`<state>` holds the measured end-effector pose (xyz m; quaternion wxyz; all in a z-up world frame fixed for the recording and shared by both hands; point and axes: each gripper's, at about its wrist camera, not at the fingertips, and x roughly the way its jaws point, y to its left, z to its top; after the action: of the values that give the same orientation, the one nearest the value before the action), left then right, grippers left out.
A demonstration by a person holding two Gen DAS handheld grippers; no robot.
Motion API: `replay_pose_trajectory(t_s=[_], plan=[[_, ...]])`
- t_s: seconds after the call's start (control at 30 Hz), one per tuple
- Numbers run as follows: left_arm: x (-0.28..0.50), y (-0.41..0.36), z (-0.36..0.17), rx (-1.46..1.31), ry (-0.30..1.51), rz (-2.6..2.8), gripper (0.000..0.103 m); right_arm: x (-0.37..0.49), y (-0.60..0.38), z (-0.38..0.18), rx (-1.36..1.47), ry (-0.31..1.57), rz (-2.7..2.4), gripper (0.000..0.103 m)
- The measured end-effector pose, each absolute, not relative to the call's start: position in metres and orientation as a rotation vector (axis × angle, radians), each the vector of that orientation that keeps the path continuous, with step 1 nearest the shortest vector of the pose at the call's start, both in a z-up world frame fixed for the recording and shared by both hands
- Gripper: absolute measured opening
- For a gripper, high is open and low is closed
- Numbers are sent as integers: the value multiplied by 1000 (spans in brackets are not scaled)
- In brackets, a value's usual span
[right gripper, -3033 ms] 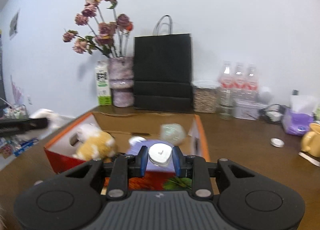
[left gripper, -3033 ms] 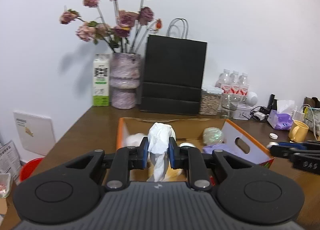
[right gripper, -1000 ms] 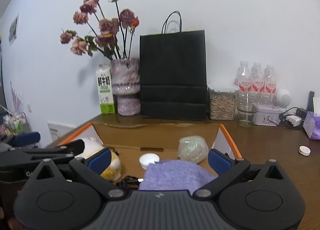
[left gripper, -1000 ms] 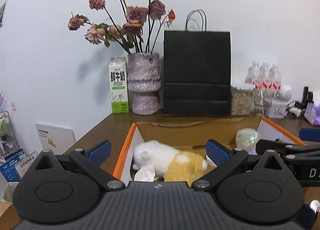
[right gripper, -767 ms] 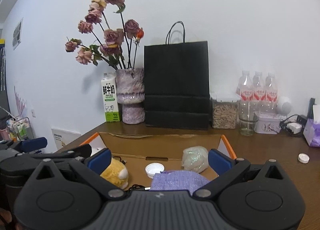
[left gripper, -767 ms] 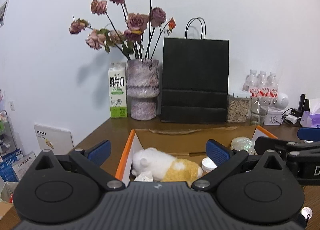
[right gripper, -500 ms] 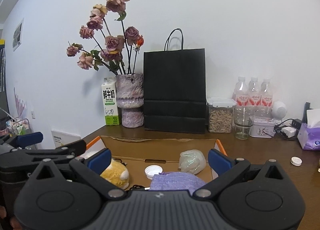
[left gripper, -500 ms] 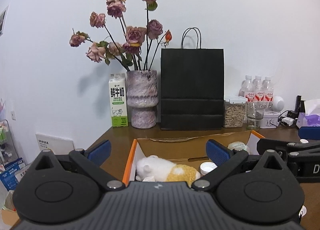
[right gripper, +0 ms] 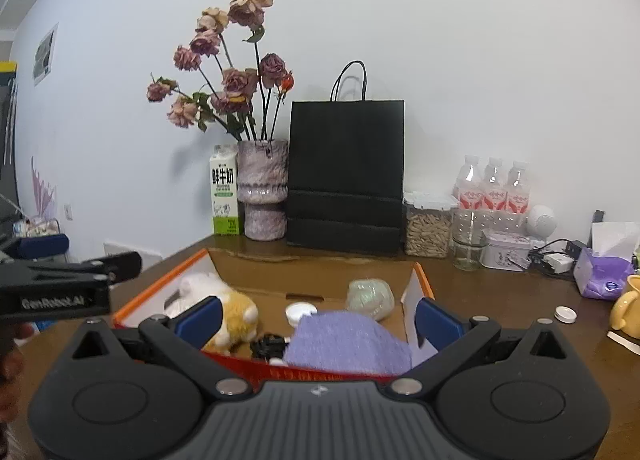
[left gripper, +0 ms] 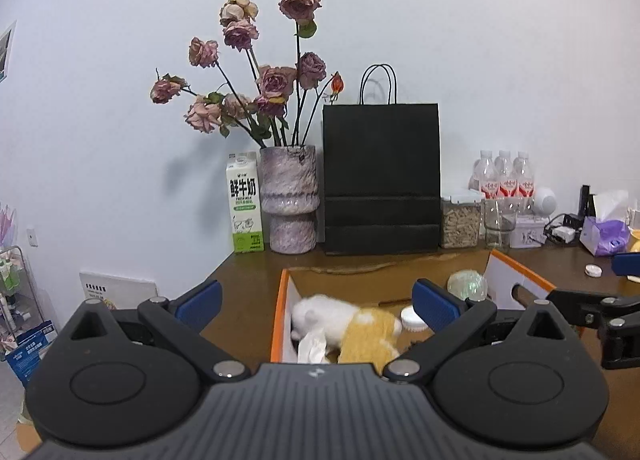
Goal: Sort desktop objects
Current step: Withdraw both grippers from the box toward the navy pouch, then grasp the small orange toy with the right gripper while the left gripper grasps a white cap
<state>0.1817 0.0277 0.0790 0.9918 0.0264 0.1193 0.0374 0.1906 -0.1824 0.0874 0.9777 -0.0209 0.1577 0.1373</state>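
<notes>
Hovering over the orange-rimmed cardboard box (right gripper: 424,284), the left gripper (left gripper: 316,304) and right gripper (right gripper: 318,318) both have their jaws spread wide and hold nothing; inside the box lie a plush toy (right gripper: 236,310), crumpled tissue (left gripper: 314,346), white cap (right gripper: 300,312), purple cloth (right gripper: 348,344) and shiny ball (right gripper: 370,298)

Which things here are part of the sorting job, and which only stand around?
Job: cardboard box, plush toy, white cap, purple cloth, crumpled tissue.

Around: vase, milk carton, black bag, water bottles, yellow mug.
</notes>
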Motion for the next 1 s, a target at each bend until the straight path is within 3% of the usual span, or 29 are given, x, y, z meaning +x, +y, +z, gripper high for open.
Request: replay_pose_trajectory(t_s=[0.63, 0.9, 1.0], plan=[[116, 53, -1, 79, 477, 83, 103, 121, -190, 8, -131, 496, 249, 103], [122, 66, -1, 34, 487, 106, 103, 122, -194, 7, -103, 520, 252, 103], [126, 68, -2, 24, 491, 97, 103, 126, -190, 3, -106, 538, 272, 96]])
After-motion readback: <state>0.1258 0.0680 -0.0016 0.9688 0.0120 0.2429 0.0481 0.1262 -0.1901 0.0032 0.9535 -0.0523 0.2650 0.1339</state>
